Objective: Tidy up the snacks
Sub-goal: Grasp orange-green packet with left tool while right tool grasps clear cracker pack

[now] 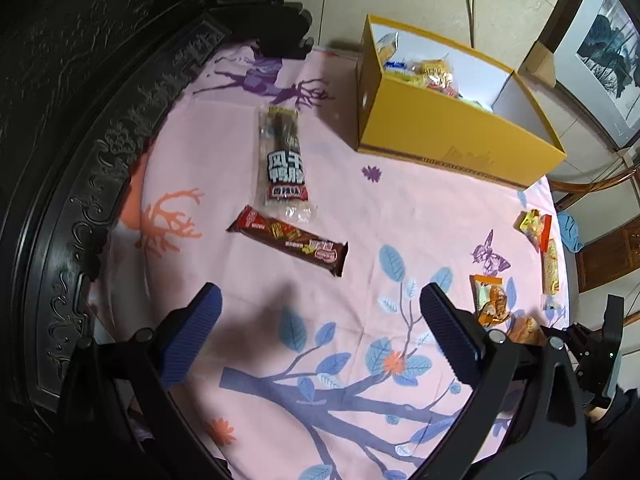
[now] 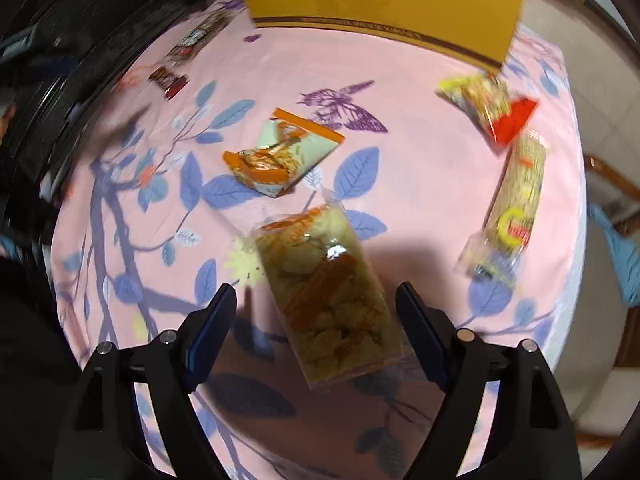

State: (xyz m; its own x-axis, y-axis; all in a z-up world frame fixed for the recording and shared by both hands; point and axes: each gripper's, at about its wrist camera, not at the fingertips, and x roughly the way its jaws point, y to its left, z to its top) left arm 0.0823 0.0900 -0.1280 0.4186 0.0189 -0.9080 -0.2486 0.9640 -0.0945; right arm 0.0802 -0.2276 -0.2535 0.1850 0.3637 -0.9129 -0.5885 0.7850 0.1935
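The yellow box point(image 1: 452, 136) stands open on the pink cloth point(image 1: 360, 216), holding several snack packets point(image 1: 434, 72) (labels unreadable). Left gripper point(image 1: 320, 336): jaws spread, empty. Right gripper point(image 2: 316, 320): jaws spread either side of a clear biscuit pack point(image 2: 332, 296), no contact.

- Our left tongs point(image 1: 320, 336) point steeply down over the table, their jaws spread wide with nothing between the blue ribbed pads point(image 1: 192, 340).
- Our right tongs point(image 2: 316, 320) tilt down just as steeply toward the table's near edge, jaws wide apart and the pads pressing on nothing.
- From the left wrist view, the black frame of our right tongs point(image 1: 588, 344) shows at the table's right edge.
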